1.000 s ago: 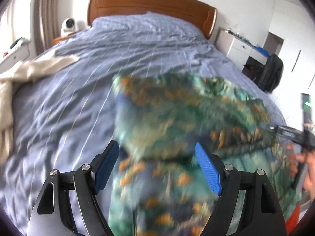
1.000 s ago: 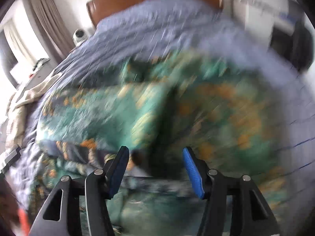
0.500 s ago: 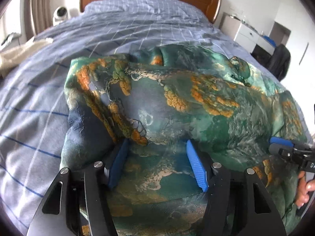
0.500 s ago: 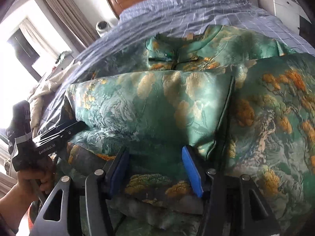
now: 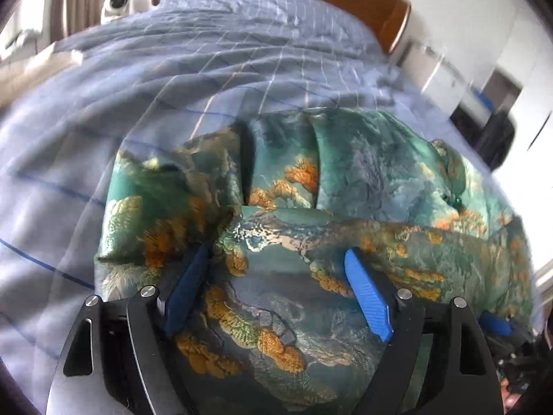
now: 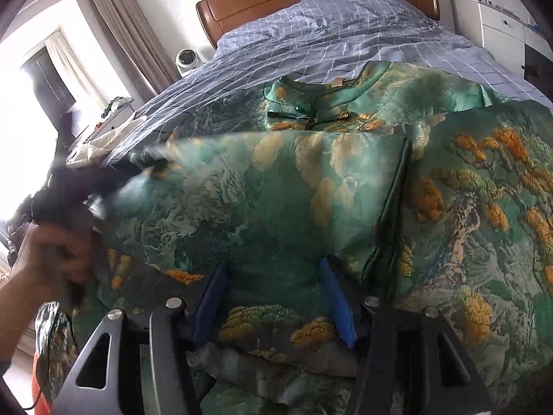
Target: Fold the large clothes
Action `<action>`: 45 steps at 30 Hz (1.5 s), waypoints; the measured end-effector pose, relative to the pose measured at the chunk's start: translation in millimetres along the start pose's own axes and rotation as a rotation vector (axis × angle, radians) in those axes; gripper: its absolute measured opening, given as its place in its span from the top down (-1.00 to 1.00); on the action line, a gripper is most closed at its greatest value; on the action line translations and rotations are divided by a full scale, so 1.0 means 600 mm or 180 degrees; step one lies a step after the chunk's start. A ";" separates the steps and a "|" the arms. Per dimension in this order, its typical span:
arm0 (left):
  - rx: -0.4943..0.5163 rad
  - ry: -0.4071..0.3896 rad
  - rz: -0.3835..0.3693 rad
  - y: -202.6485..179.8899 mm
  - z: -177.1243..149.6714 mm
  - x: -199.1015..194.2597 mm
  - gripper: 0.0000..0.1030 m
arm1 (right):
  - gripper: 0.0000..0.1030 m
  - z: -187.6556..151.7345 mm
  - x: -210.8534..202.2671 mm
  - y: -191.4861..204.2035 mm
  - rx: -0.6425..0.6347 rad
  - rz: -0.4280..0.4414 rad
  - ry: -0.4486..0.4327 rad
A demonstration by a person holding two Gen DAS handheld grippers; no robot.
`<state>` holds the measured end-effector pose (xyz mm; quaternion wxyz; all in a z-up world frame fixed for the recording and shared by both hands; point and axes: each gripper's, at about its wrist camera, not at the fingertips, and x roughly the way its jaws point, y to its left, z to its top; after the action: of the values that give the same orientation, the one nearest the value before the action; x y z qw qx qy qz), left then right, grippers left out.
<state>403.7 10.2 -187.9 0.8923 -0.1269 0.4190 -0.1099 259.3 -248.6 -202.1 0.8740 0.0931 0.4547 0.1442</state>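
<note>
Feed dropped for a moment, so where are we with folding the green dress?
Done: the lower part of the green dress is folded up over its body on the bed, leaving the collar showing. In hand: the left gripper and right gripper sit open over the fold. Left: the bundle remains wide, so probably another fold and smoothing.

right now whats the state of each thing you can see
green dress: on the bed, lower part folded up over itself, collar showing beyond the fold
left hand-held gripper: open, fingers wide apart, fabric lying between them
right hand-held gripper: open, fabric between its fingers
bed sheet: spread out, wrinkled
beige cloth: bunched at the bed's edge
</note>
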 end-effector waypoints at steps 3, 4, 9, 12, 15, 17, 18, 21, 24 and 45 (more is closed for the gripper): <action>0.0008 -0.0027 -0.0015 0.001 -0.003 -0.002 -0.61 | -0.09 -0.002 0.006 0.011 -0.0062 -0.0082 -0.0021; 0.0009 -0.0020 -0.0018 0.001 -0.003 -0.003 -0.61 | -0.09 -0.003 0.006 0.012 -0.0067 -0.0088 -0.0032; 0.0218 0.0075 0.0251 -0.031 0.008 -0.018 -0.61 | -0.09 -0.004 0.002 0.013 -0.0055 -0.0076 -0.0058; 0.0340 0.0101 0.0275 -0.049 0.010 -0.063 -0.64 | -0.09 -0.007 0.002 0.016 -0.0051 -0.0082 -0.0059; 0.0340 -0.0031 0.0103 -0.046 -0.005 -0.103 -0.85 | -0.09 -0.006 0.005 0.009 -0.0038 -0.0063 -0.0065; 0.0239 0.0061 0.0140 -0.027 -0.024 -0.086 -0.85 | -0.09 -0.006 0.005 0.010 -0.0031 -0.0056 -0.0073; 0.0260 0.0109 0.0147 -0.022 -0.032 -0.068 -0.85 | -0.09 -0.005 0.004 0.009 -0.0030 -0.0053 -0.0073; 0.0483 0.0021 0.0328 -0.035 -0.047 -0.050 -0.95 | -0.09 -0.005 0.005 0.010 -0.0043 -0.0069 -0.0064; 0.0523 0.0033 0.0376 -0.040 -0.044 -0.049 -0.96 | -0.09 -0.004 0.005 0.011 -0.0054 -0.0091 -0.0048; 0.0561 -0.0010 0.0182 -0.003 -0.229 -0.365 -0.96 | -0.17 -0.025 -0.222 -0.012 0.0077 -0.0127 -0.0213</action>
<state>160.2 56.3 -114.3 0.9035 -0.0360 0.4098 -0.1207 175.6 -299.6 -110.8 0.8902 0.0993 0.4287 0.1180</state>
